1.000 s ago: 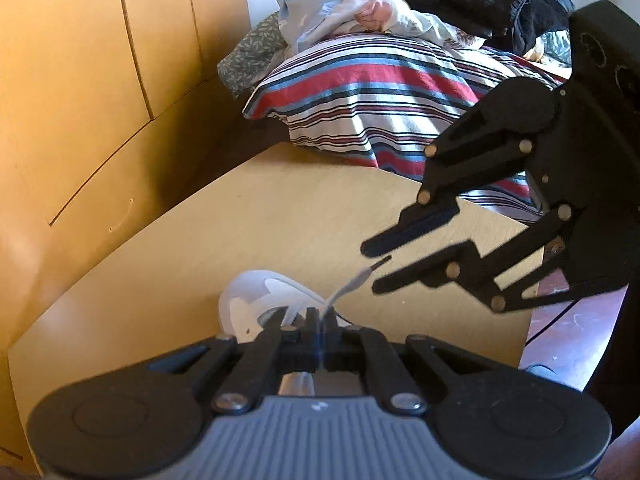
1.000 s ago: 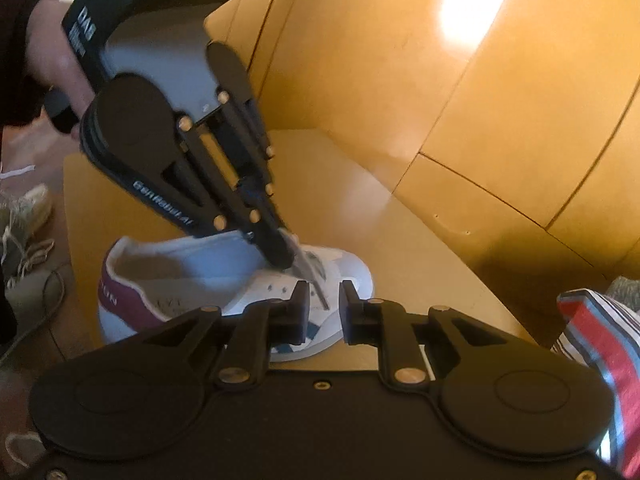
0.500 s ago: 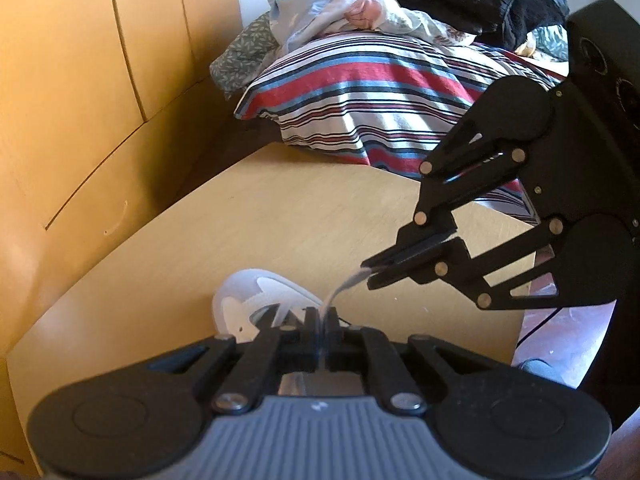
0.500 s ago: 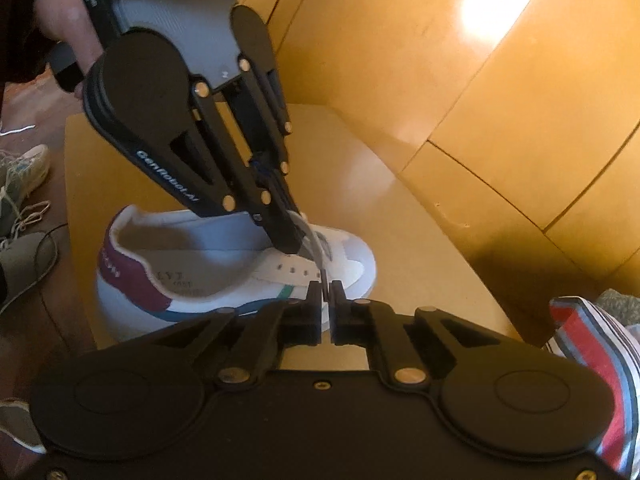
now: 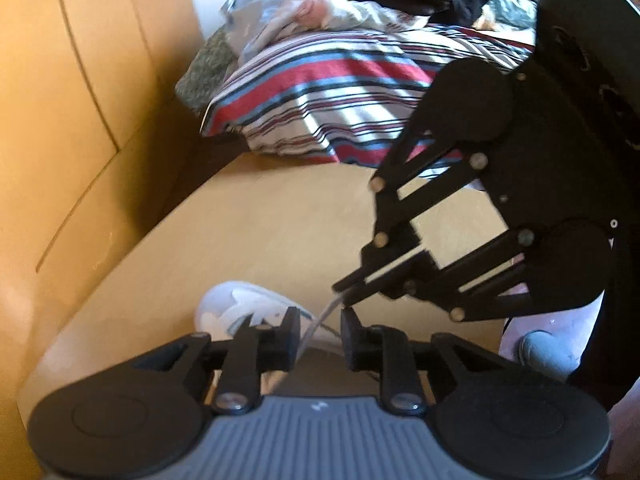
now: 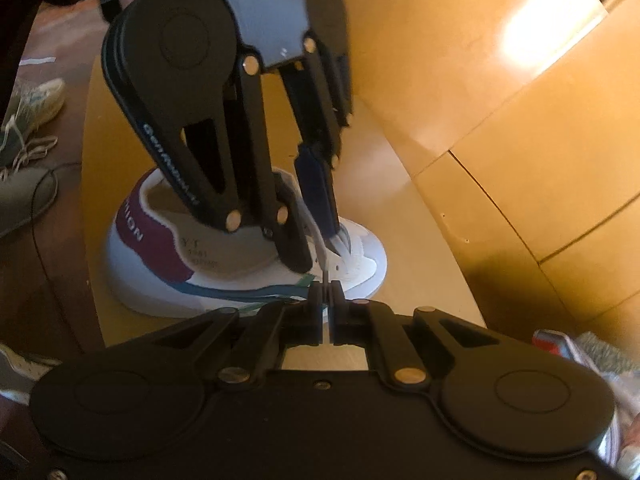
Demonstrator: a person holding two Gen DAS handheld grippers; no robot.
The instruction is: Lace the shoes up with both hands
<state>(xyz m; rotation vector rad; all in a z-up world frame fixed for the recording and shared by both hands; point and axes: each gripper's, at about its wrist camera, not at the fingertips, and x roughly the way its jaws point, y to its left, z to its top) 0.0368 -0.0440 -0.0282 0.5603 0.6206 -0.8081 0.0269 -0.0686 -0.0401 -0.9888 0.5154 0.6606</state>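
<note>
Right gripper (image 6: 327,294) fingers pinched tight on lace (image 5: 320,322). Left gripper (image 5: 318,330) fingers opening, lace running loose between them. White shoe (image 6: 352,268) just beyond both fingertips, upright on counter (image 5: 260,240). Striped bedding (image 5: 320,92) far past it.

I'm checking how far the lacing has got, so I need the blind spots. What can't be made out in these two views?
- Eyelets of the white shoe: right wrist view, covered by the left gripper and its linkage.
- Where the lace leaves the shoe: left wrist view, hidden behind that gripper's own fingers.
- Shoe heel: left wrist view, cut off by the gripper body.
- Heel lettering: right wrist view, partly covered, blurred.
</note>
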